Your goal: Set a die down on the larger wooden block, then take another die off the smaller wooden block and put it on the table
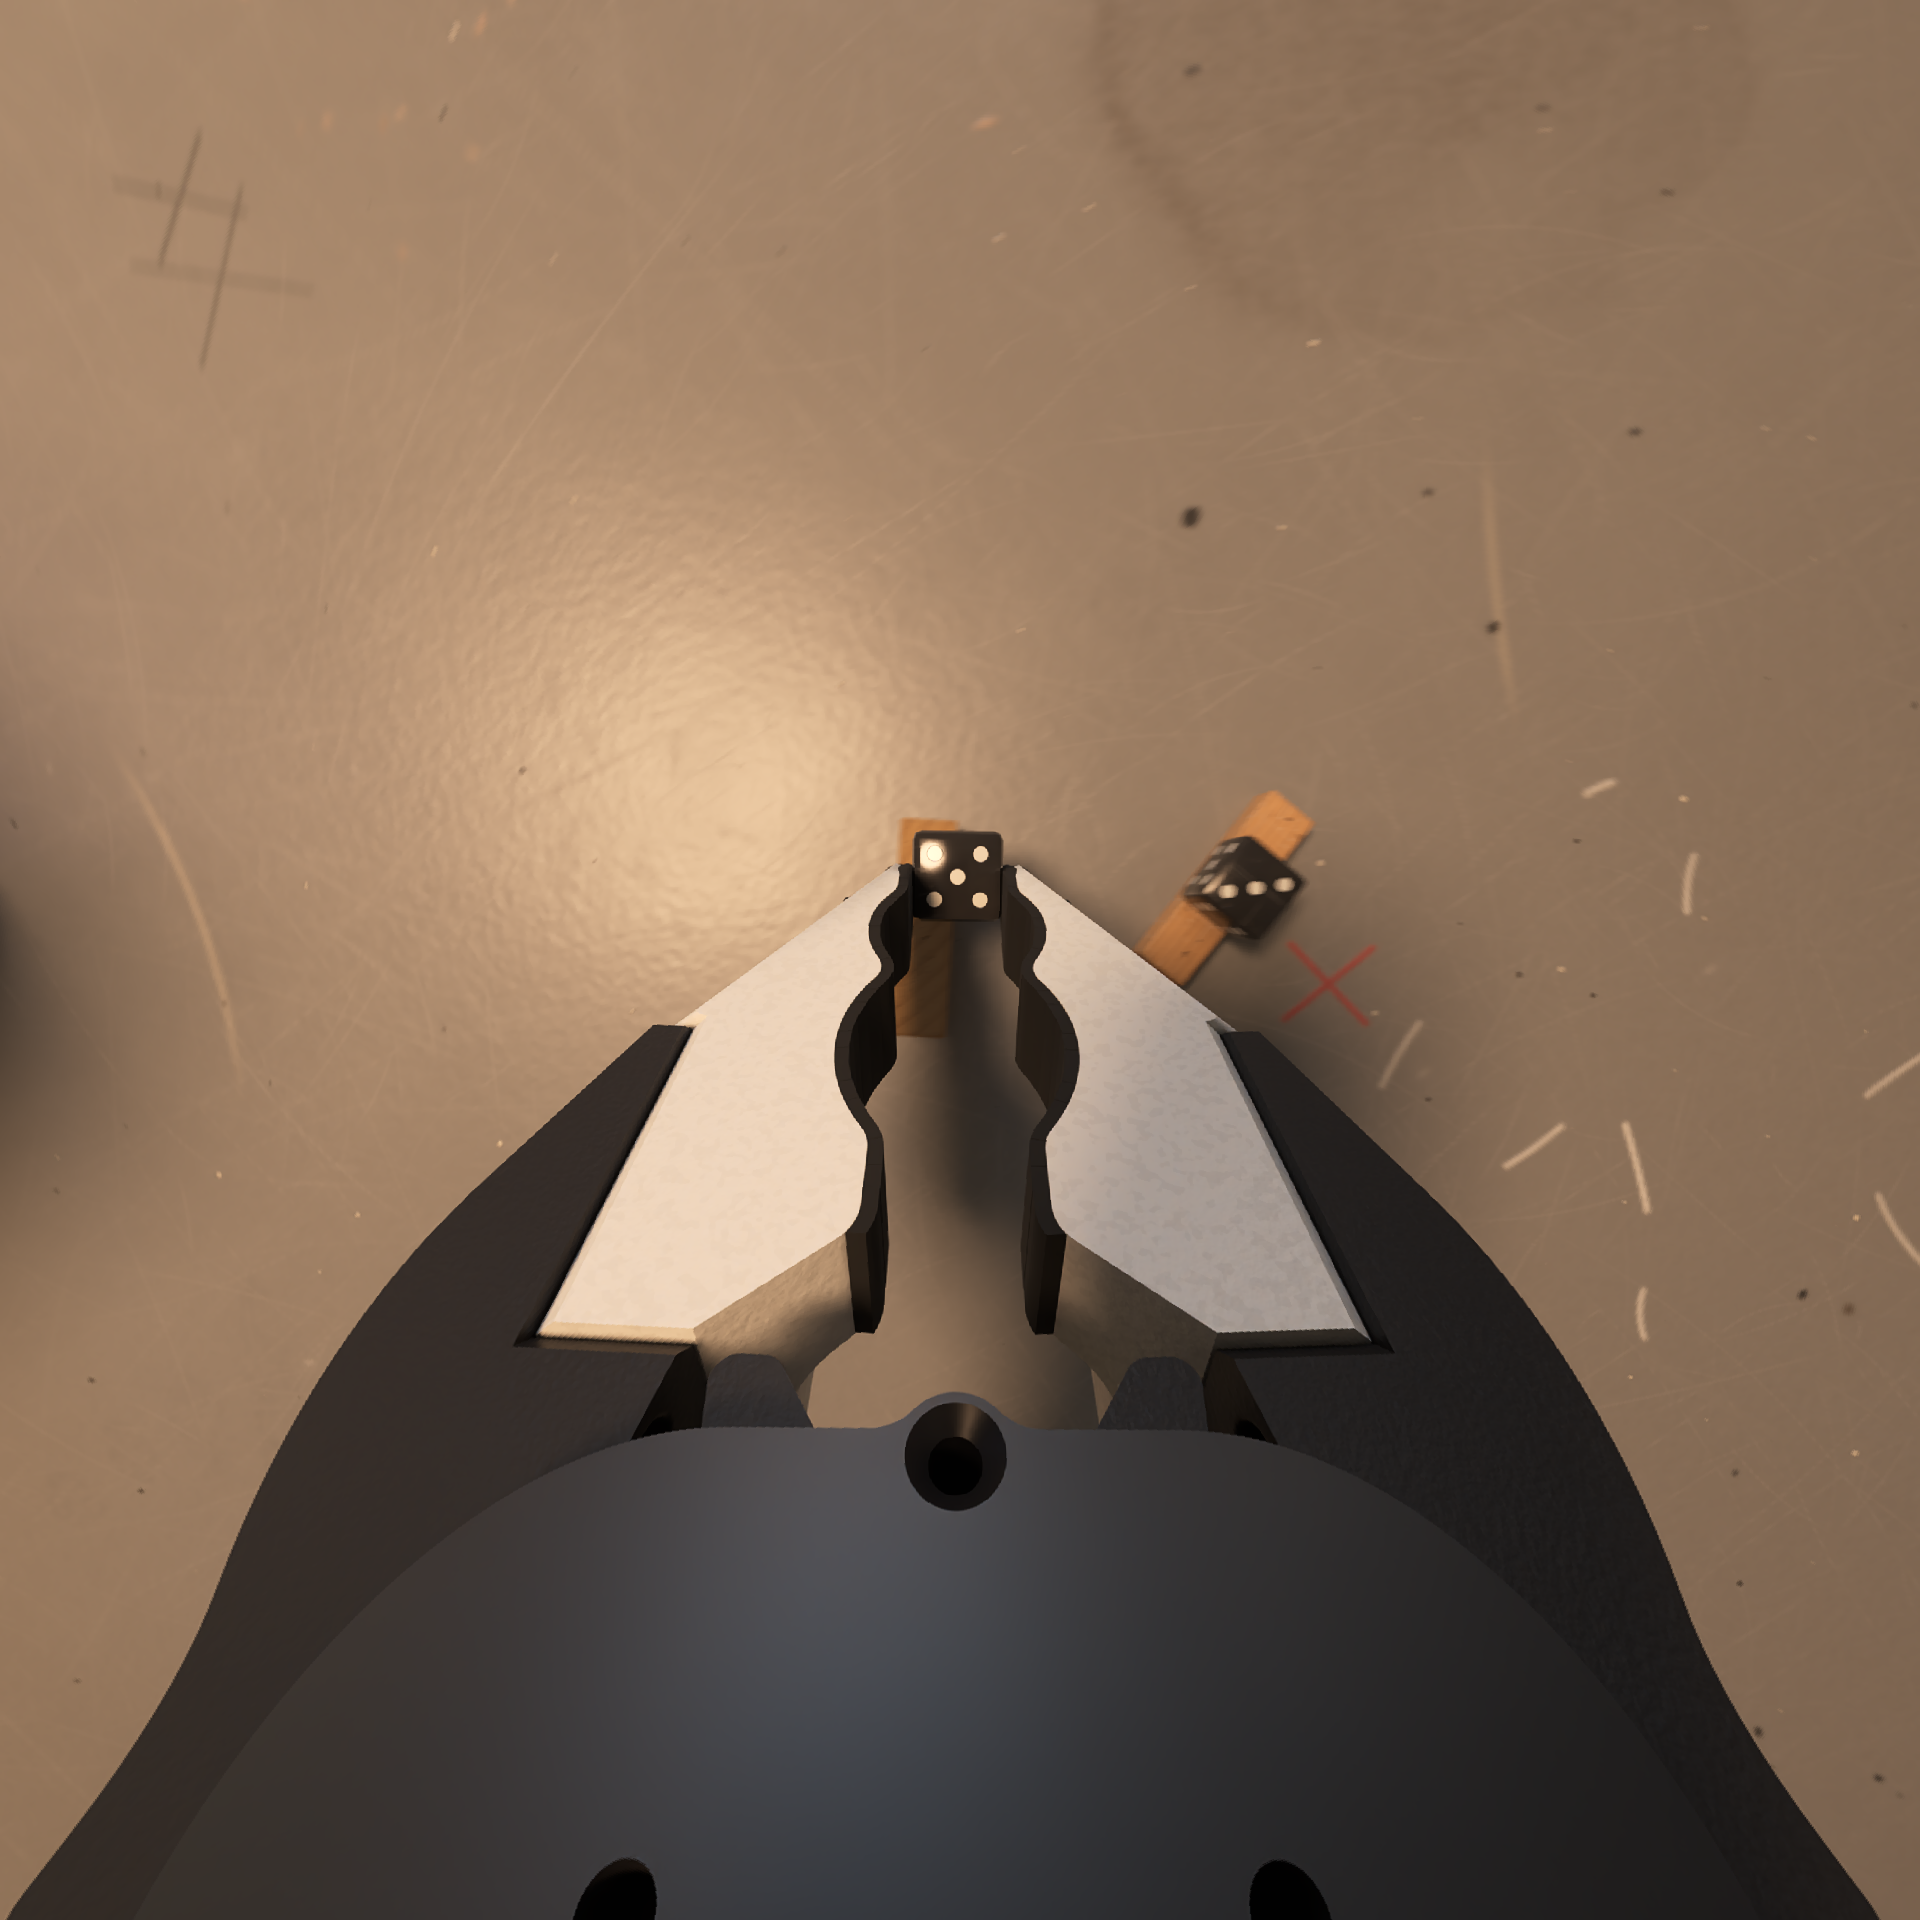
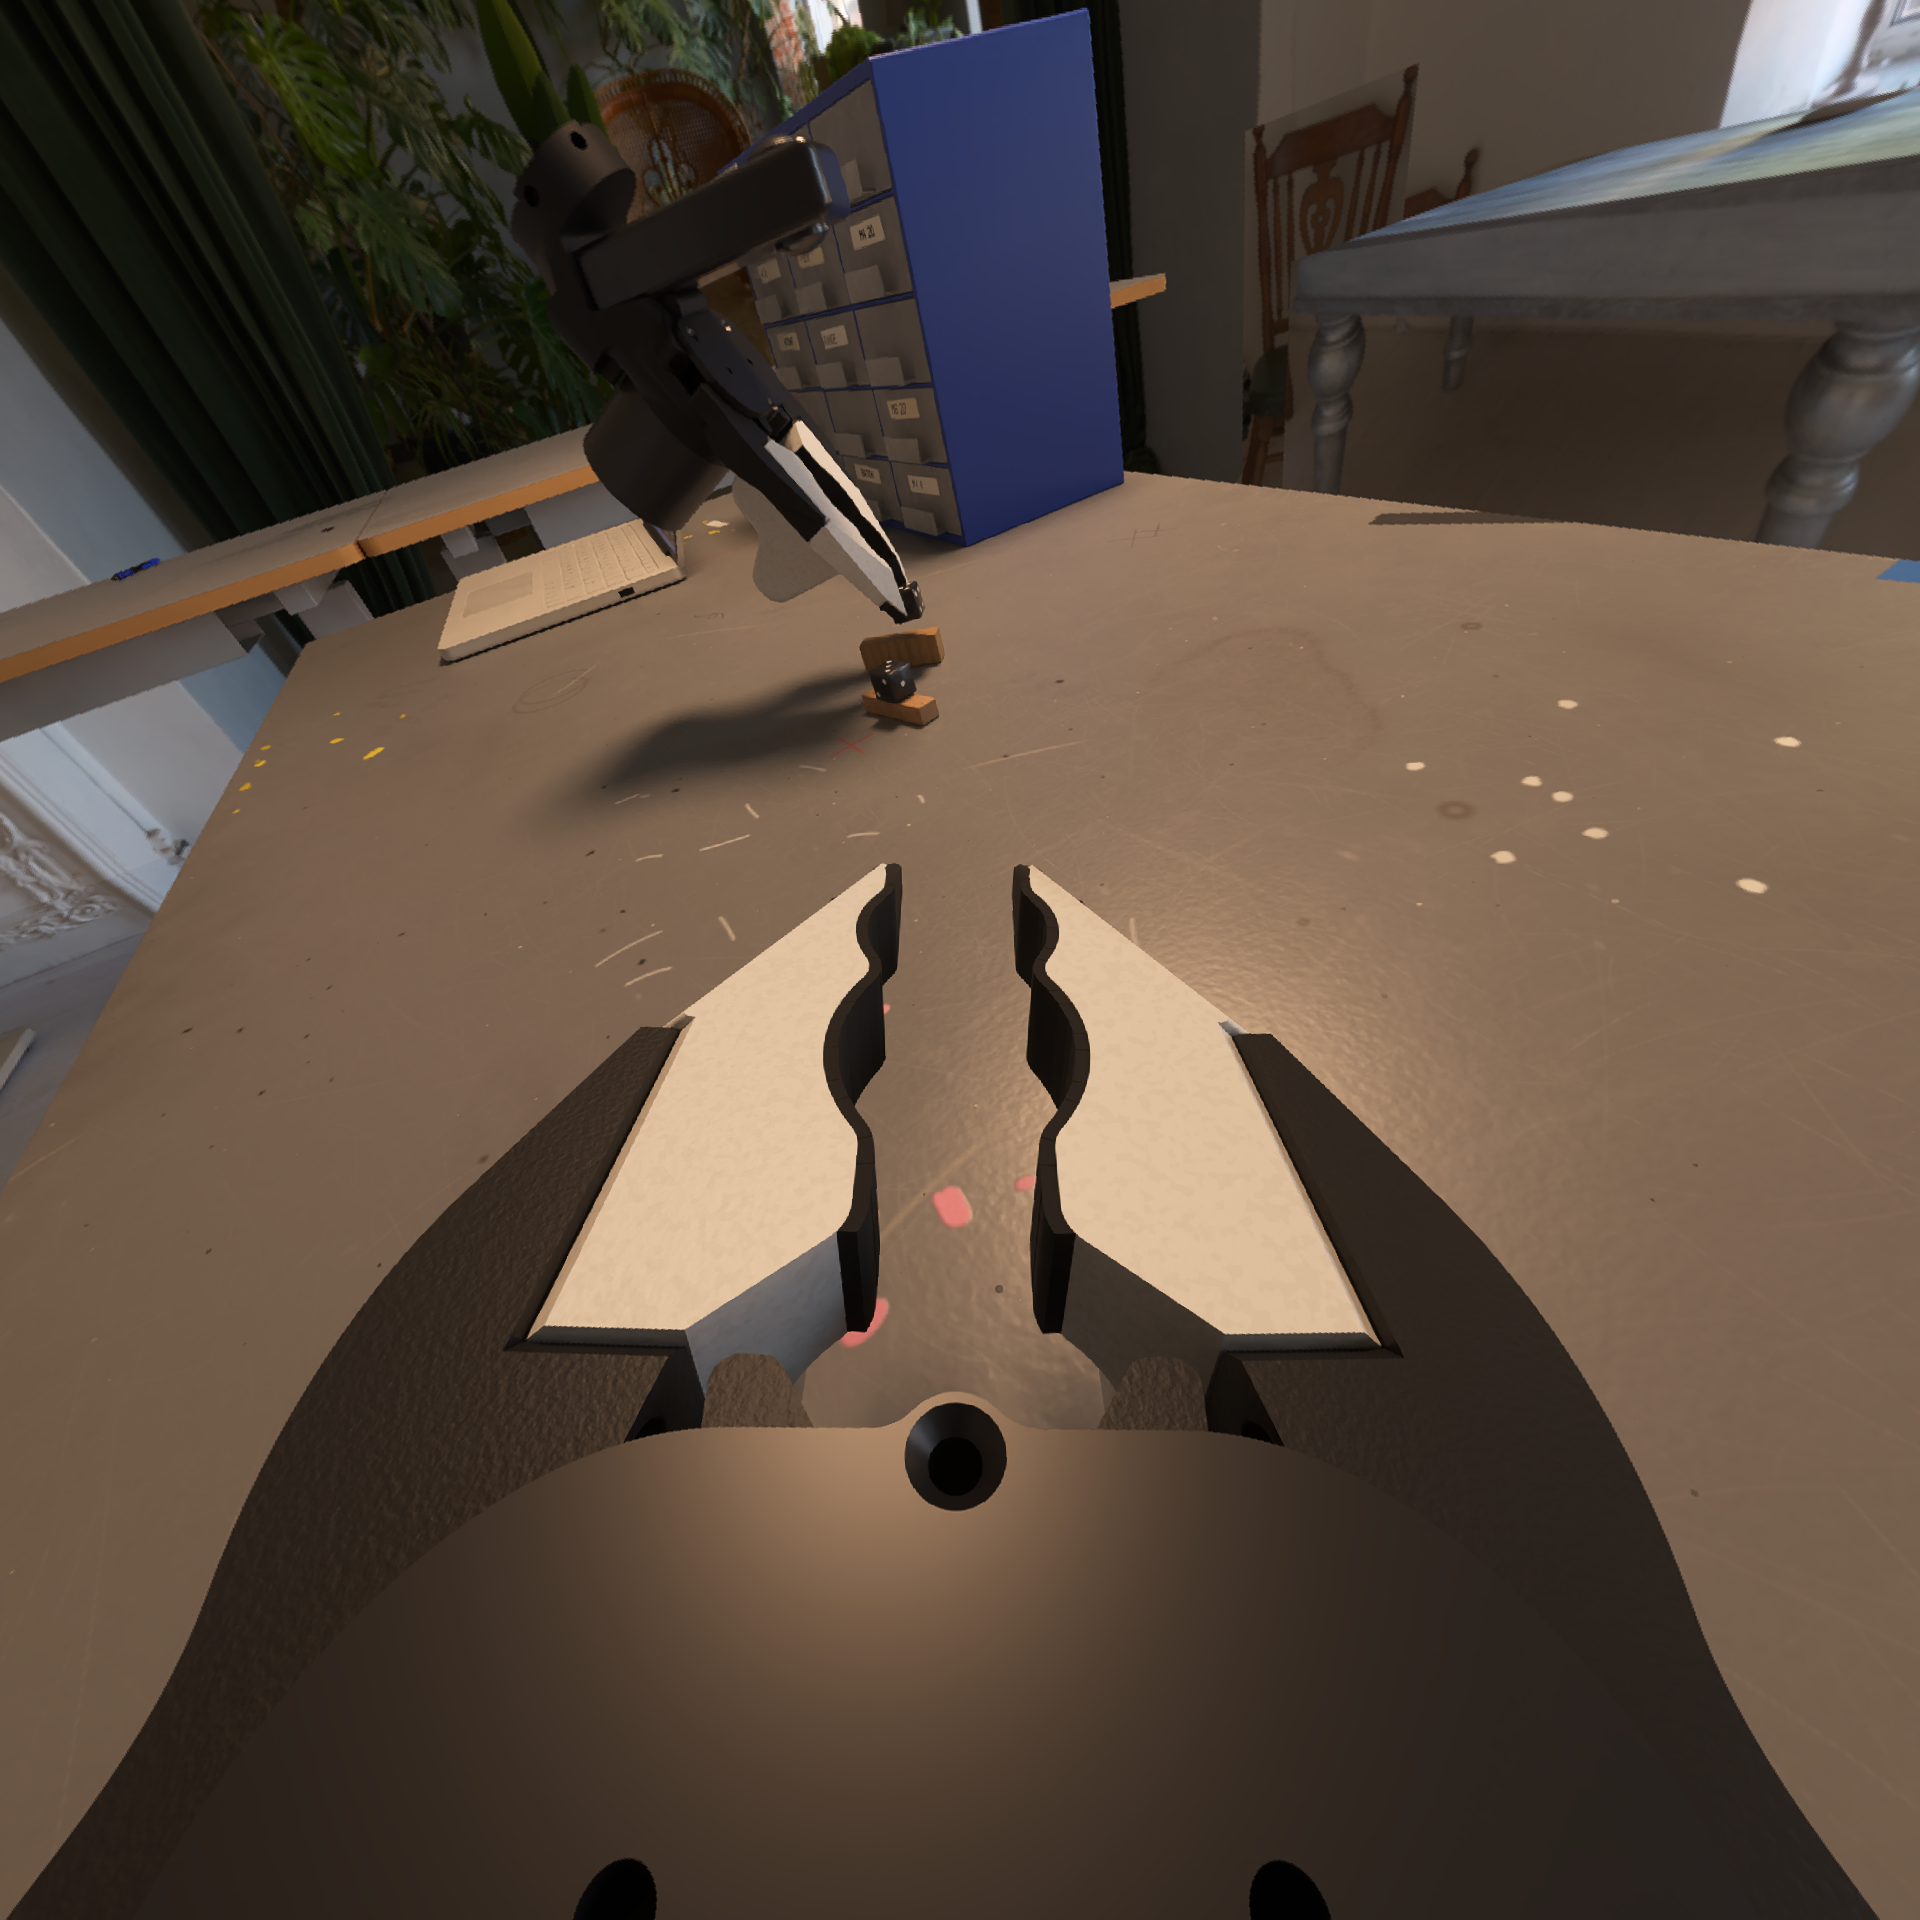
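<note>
A: What does the left gripper point(image 1: 957, 883) hold?

B: A black die point(image 1: 957, 876), pinched at its fingertips, five white pips facing the camera. It hangs above a wooden block point(image 1: 923, 982) lying on the table point(image 1: 520, 520).

A: And the other die?

B: The second black die point(image 1: 1244, 883) sits on another wooden block point(image 1: 1179, 940), just to the right, beside a red cross mark point(image 1: 1328, 983). Which block is larger cannot be told from here.

A: The right gripper point(image 2: 957, 883)?

B: Well apart from the blocks, low over the tabletop, jaws parted with nothing between them. Behind stand a blue drawer cabinet point(image 2: 987, 270) and a white laptop point(image 2: 561, 587).
</note>
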